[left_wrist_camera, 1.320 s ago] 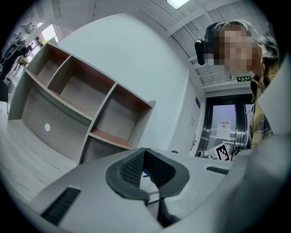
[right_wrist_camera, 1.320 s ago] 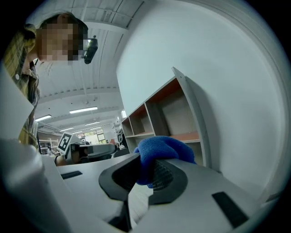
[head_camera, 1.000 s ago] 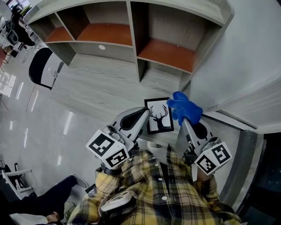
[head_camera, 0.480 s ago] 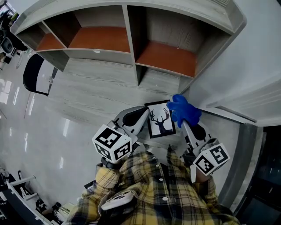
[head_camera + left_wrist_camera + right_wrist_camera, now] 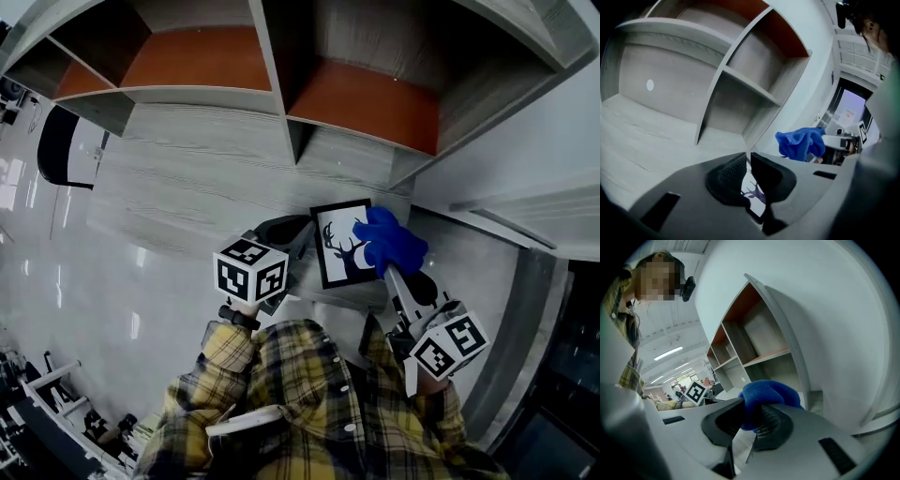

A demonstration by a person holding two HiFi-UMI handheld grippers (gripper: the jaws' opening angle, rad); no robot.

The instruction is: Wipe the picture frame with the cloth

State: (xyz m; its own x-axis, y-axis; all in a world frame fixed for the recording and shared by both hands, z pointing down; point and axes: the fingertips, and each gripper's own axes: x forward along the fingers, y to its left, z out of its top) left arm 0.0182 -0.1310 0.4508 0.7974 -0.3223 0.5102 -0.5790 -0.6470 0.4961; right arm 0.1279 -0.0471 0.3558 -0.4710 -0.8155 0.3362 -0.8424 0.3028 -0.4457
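Black-framed deer picture frame (image 5: 339,244) is held at the near right of the grey wood-grain desktop (image 5: 202,178).
Left edge is pinched by left gripper (image 5: 748,159), whose jaws have just opened slightly. Blue cloth (image 5: 390,239), clamped in right gripper (image 5: 752,417), is seen over the right edge. Open desktop lies left, wooden shelf unit (image 5: 281,84) far.

The right gripper (image 5: 751,420) has its two dark jaws closed on a blue cloth (image 5: 771,391), which bunches up above and ahead of the ribbed pads. Beyond the cloth stands a grey shelf unit (image 5: 754,341) with reddish-brown shelf boards, set against a plain white wall (image 5: 834,333). At the left edge are a person's plaid sleeve (image 5: 629,376) and, further back, a marker cube (image 5: 696,392) under ceiling strip lights.
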